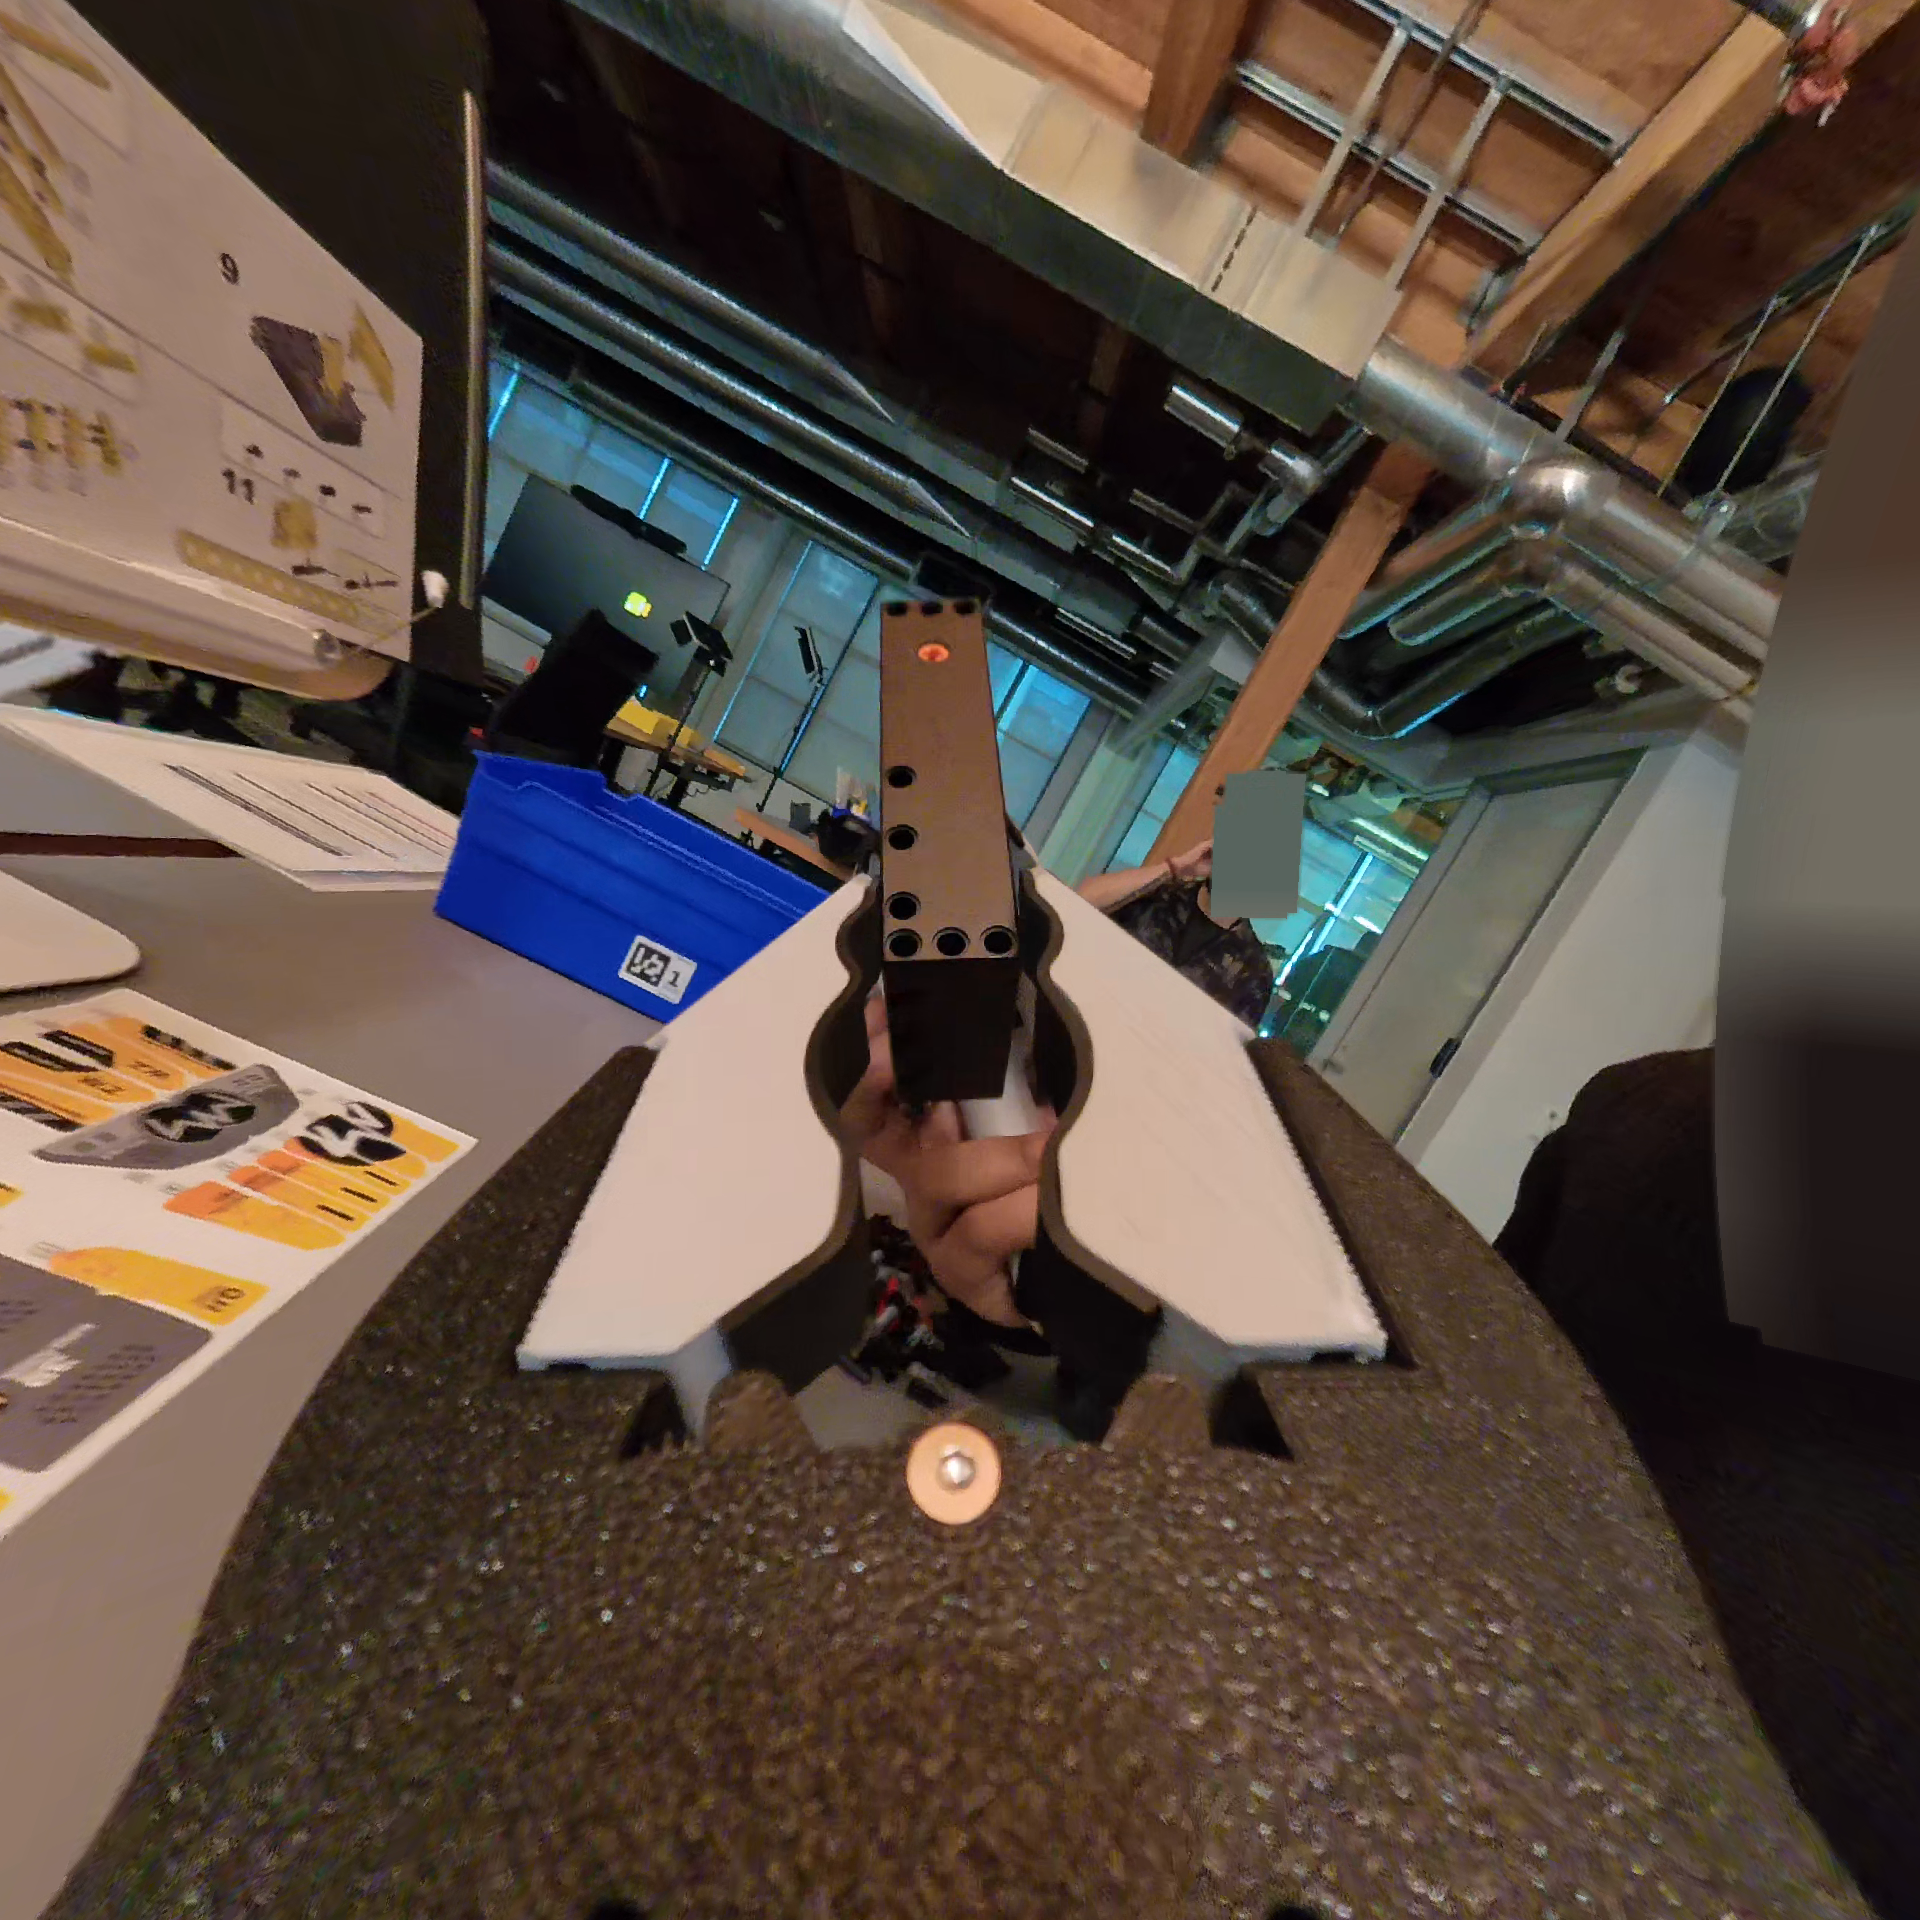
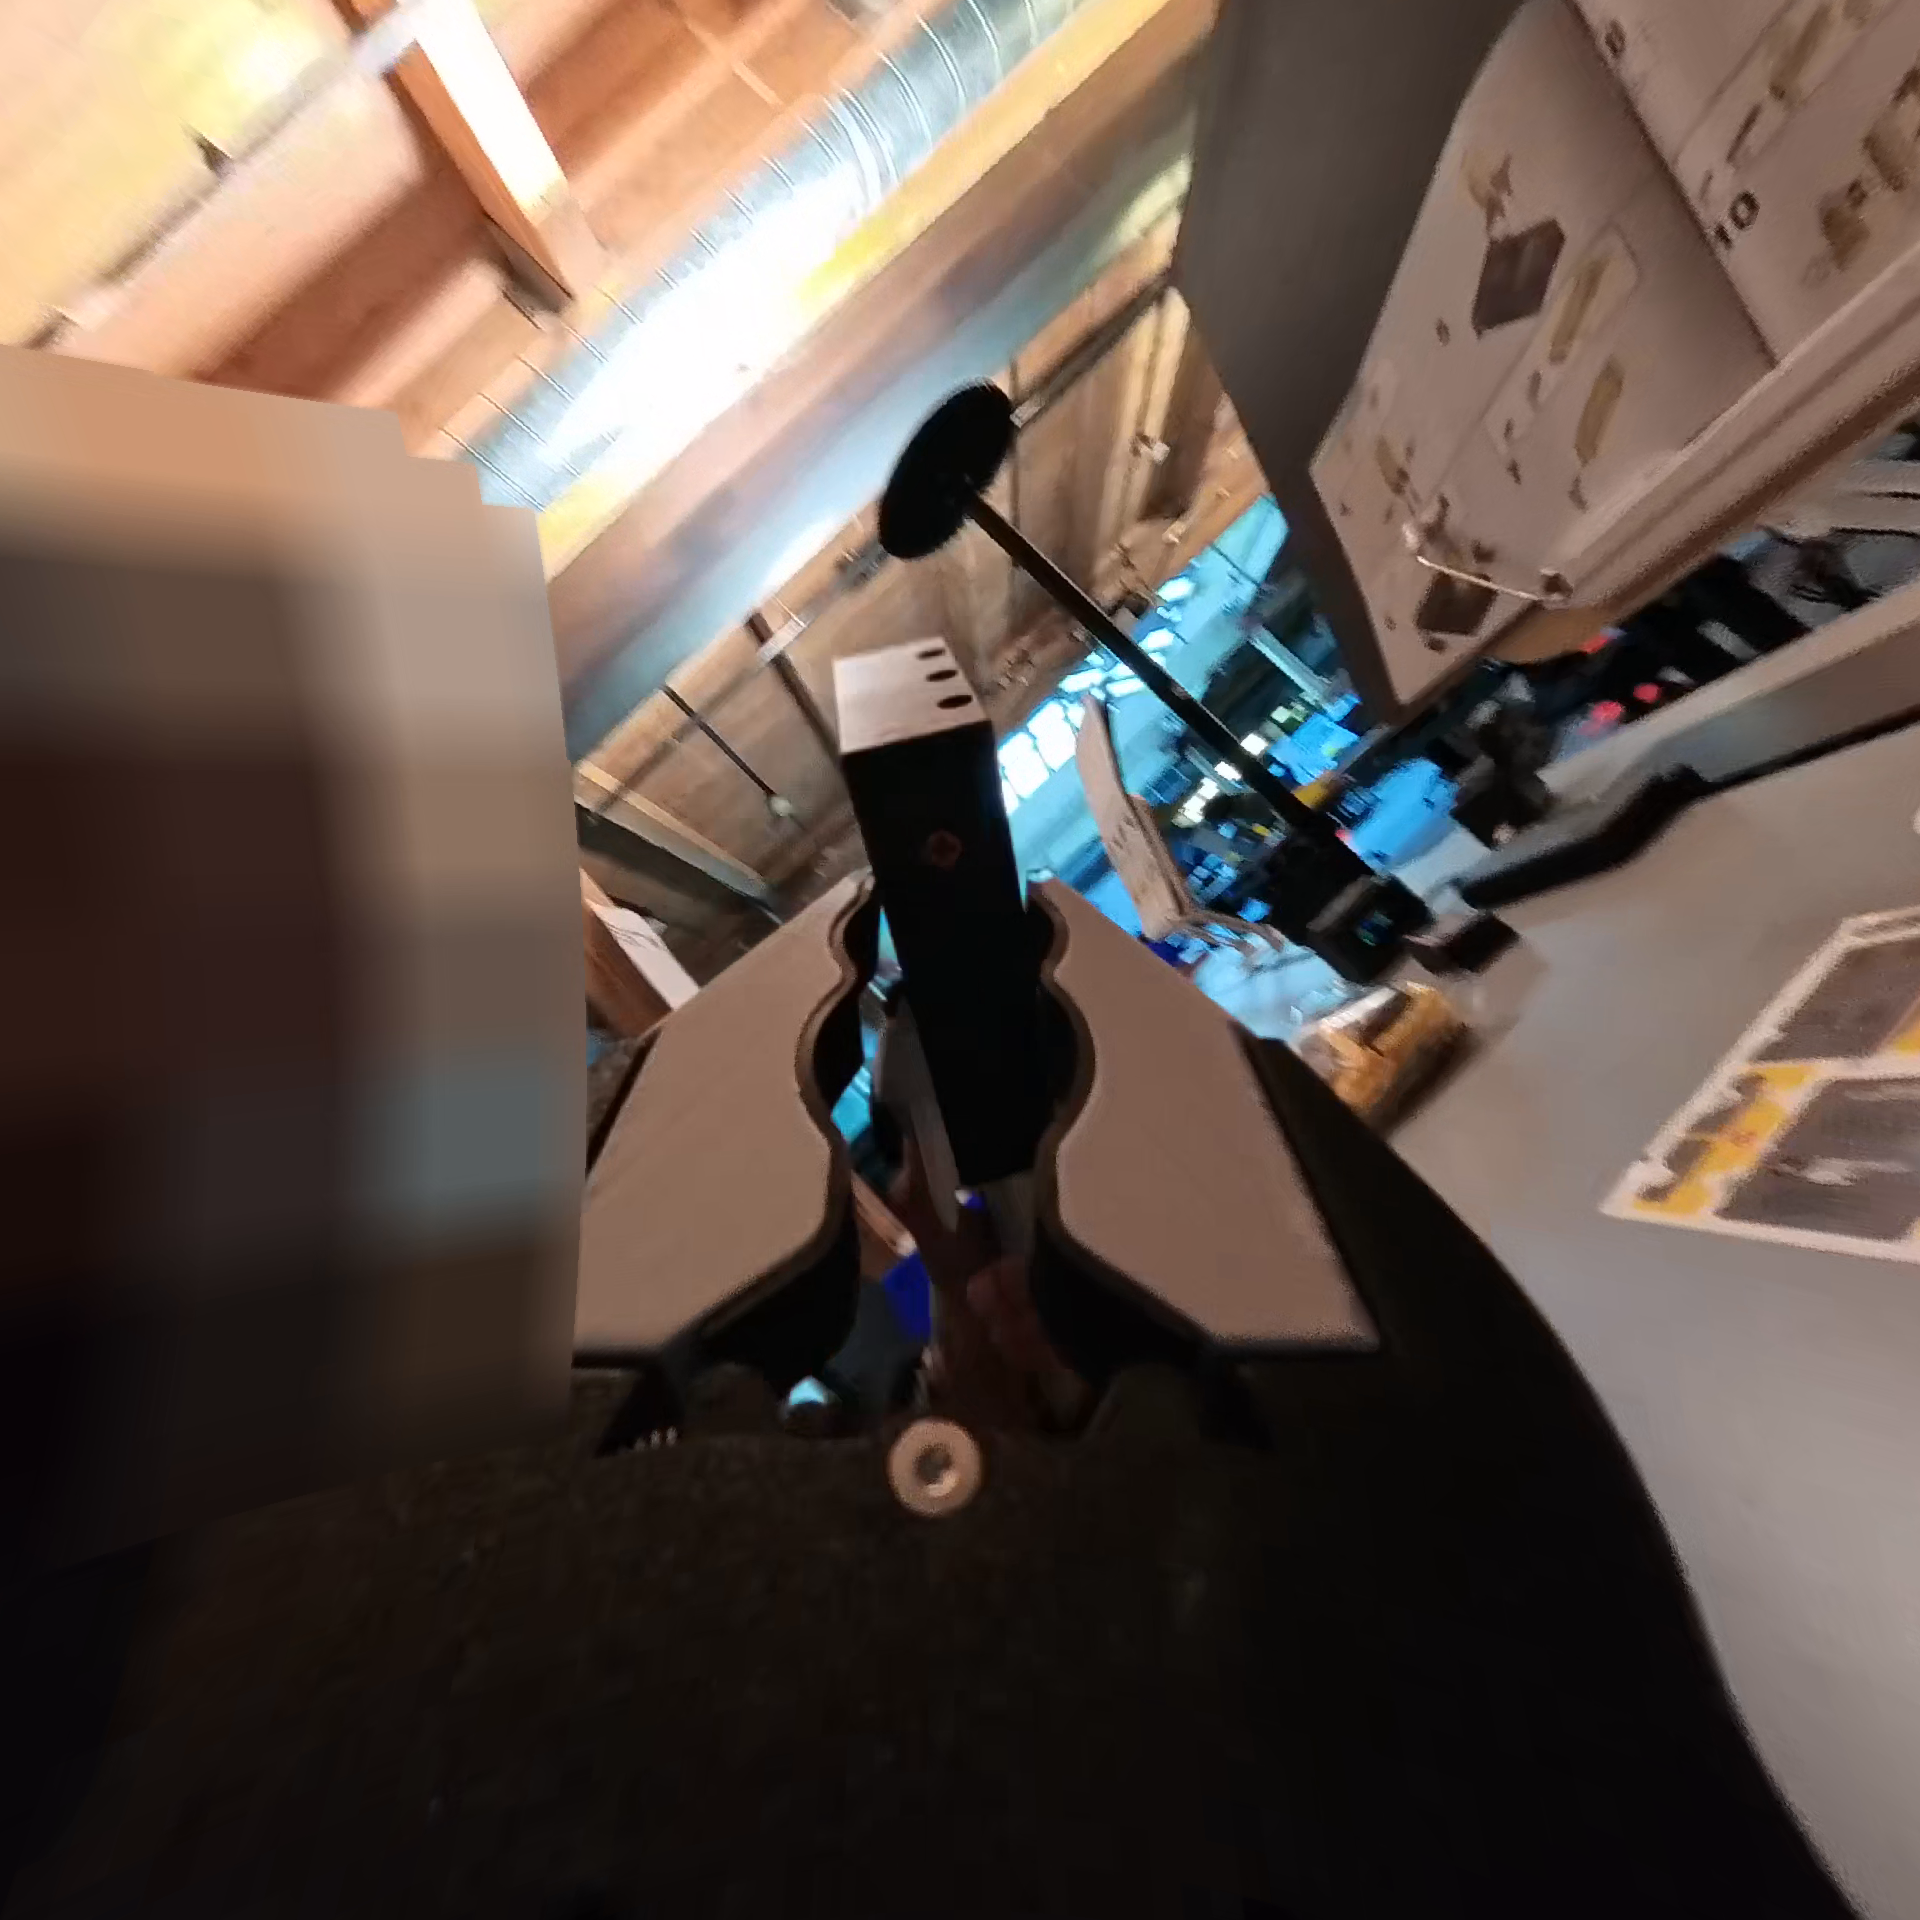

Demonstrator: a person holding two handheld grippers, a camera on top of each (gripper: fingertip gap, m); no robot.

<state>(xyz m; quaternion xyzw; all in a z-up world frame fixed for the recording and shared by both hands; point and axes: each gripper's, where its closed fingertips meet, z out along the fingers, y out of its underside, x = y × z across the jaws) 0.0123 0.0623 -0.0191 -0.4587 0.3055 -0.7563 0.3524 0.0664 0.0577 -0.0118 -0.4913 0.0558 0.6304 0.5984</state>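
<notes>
Both wrist views tilt up toward the ceiling. My left gripper [image 1: 951, 894] is shut on a long black block [image 1: 940, 748] with round holes along its side and end; the block stands up between the white fingers [image 1: 727, 1122]. A hand [image 1: 966, 1205] shows below the block, behind the fingers. My right gripper [image 2: 951, 888] is shut on a black block [image 2: 935, 831] of the same kind, with holes in its pale top end, leaning slightly left. This view is blurred. A thin black rod with a round disc [image 2: 945, 468] rises behind it.
A blue bin [image 1: 613, 883] stands on the grey table [image 1: 343, 966]. A propped instruction sheet [image 1: 187, 343] is at upper left, and shows in the right wrist view [image 2: 1558, 343]. A printed sheet [image 1: 208, 1174] lies flat, also in the right wrist view [image 2: 1818, 1101]. A person [image 1: 1195, 935] is farther back. Left tips to right tips: about 6 cm.
</notes>
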